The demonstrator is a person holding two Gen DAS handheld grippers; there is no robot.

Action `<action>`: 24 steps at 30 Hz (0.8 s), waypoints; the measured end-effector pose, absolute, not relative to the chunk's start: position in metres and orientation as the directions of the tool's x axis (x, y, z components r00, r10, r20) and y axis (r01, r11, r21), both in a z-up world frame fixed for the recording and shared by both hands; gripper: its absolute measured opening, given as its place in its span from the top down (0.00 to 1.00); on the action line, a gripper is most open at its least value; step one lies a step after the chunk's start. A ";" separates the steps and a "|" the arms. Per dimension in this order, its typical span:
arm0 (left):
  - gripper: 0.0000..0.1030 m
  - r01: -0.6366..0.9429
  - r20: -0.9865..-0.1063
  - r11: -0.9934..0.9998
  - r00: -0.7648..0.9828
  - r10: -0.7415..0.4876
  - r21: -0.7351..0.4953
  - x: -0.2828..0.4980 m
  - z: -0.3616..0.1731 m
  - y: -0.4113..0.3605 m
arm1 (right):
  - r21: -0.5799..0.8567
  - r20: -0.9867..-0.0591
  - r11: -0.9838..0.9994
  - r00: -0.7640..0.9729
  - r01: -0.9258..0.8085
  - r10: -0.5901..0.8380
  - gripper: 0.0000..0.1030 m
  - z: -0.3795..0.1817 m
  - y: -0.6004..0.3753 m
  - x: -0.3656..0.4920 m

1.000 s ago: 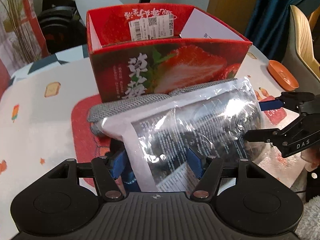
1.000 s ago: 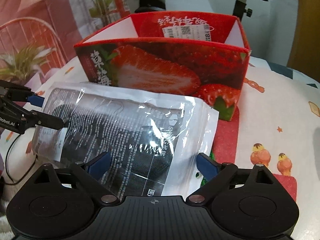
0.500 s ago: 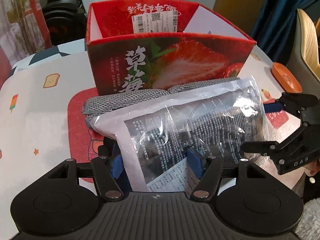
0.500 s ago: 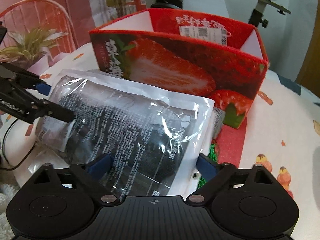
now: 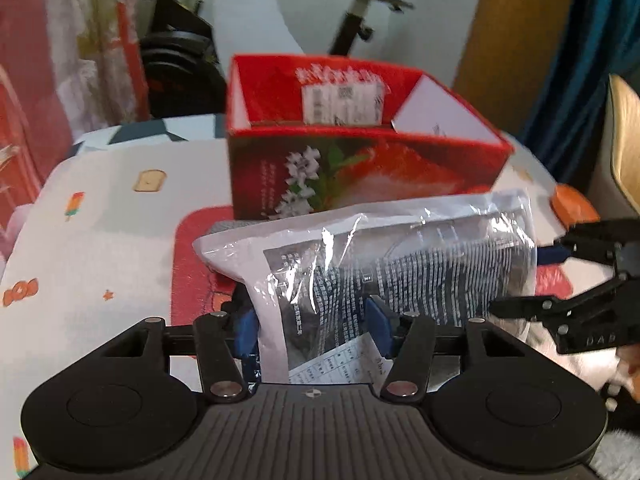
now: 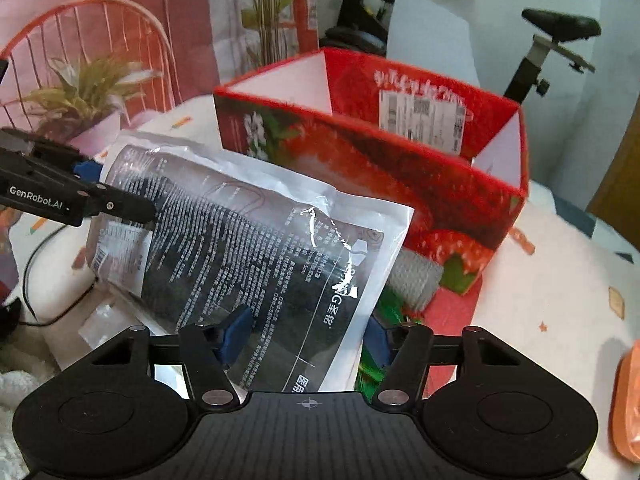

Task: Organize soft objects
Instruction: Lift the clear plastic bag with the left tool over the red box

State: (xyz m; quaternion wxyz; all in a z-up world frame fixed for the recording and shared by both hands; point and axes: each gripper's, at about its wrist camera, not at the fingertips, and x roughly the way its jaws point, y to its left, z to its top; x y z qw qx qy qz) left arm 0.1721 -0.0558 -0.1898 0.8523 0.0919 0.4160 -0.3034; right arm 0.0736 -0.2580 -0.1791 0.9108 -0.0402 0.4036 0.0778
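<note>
Plastic pkg (image 5: 400, 264) (printed) | L gripper (image 5: 312, 326) + R gripper (image 6: 304, 334) fingers clenched on it | red box (image 5: 360, 168) behind

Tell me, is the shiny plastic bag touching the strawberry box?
Cannot tell. In both wrist views the plastic bag overlaps the strawberry box; neither shows contact or gap.

An exercise bike (image 6: 556, 40) is seen against a pale wall (image 5: 440, 20), a potted plant (image 6: 84, 92) is set beside a red wire chair (image 6: 100, 20), and dark blue curtains (image 5: 568, 60) are hung right.
</note>
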 end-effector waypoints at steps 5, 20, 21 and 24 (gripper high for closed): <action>0.44 0.532 -0.714 0.836 0.533 -0.453 -0.134 0.164 -0.175 -0.047 | 0.011 -0.688 0.989 0.717 -0.148 0.115 0.49 -0.161 -0.260 0.071; 0.44 0.426 -0.603 0.890 0.671 -0.432 -0.164 0.161 -0.140 -0.039 | -0.122 -0.591 0.970 0.801 -0.208 0.097 0.49 -0.113 -0.244 0.088; 0.44 0.425 -0.590 0.890 0.679 -0.436 -0.169 0.162 -0.135 -0.039 | -0.122 -0.580 0.971 0.809 -0.205 0.097 0.49 -0.108 -0.246 0.091; 0.44 0.439 -0.560 0.885 0.699 -0.445 -0.154 0.167 -0.123 -0.044 | -0.115 -0.540 0.977 0.837 -0.178 0.089 0.49 -0.094 -0.256 0.099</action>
